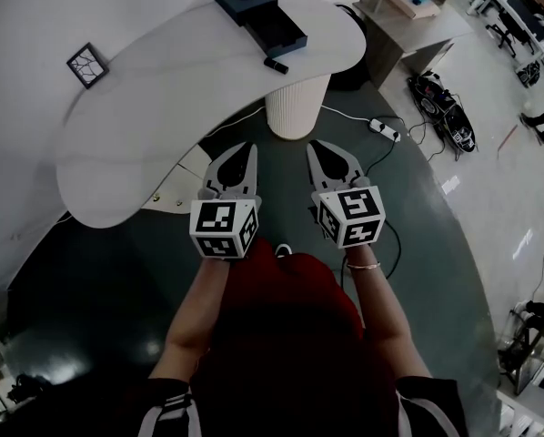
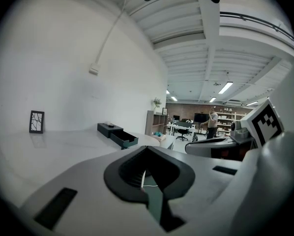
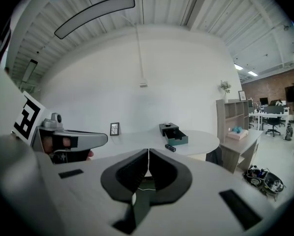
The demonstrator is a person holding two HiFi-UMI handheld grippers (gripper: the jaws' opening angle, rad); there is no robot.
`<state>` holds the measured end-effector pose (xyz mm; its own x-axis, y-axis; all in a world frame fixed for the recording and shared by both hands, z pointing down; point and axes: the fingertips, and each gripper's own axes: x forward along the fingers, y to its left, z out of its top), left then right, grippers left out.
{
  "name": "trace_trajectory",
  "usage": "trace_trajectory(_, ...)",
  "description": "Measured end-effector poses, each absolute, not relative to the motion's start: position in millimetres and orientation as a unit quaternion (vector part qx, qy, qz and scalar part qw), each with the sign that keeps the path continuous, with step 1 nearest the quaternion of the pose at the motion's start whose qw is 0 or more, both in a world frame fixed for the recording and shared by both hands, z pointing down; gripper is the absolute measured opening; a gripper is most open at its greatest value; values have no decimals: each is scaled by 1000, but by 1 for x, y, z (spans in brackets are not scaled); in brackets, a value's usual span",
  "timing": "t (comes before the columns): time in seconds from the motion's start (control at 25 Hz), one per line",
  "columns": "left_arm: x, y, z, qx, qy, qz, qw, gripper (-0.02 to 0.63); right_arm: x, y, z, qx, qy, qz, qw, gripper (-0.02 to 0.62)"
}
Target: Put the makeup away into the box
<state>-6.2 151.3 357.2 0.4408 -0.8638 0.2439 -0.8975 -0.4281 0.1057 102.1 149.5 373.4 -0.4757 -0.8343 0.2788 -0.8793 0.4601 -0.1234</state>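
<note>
- Black-and-white square markers (image 1: 219, 218) covered the cubes at the rear of both tools; they were patterns, not words.
- The left gripper (image 1: 246, 147) had its dark jaws pressed together with nothing between them.
- The right gripper (image 1: 315, 147) was likewise closed and empty, level with the left one and just beside it.
- A small black cylindrical makeup tube (image 1: 275, 65) lay well ahead of both tools, just in front of the open drawer of the dark blue-green rectangular box (image 1: 258, 12).
- Both sat on the curved white table (image 1: 163, 107), which stood on a ribbed white pedestal (image 1: 297, 105).
- A small black-framed picture (image 1: 88, 65) stood ahead and to the left.
- A white power strip (image 1: 384, 129) lay on the dark green floor (image 1: 436, 244), right of the tools.
- Beyond it were office desks and shelves.
</note>
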Motion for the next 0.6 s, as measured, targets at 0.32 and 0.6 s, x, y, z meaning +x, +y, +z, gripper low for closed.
trace_trajectory(0.32, -4, 142, 359, 841, -523, 81, 113, 23, 100, 140, 371, 495, -855, 126, 92, 15)
trace_trajectory(0.6, -3, 129, 364, 844, -517, 77, 122, 23, 99, 126, 378, 501, -850, 122, 107, 15)
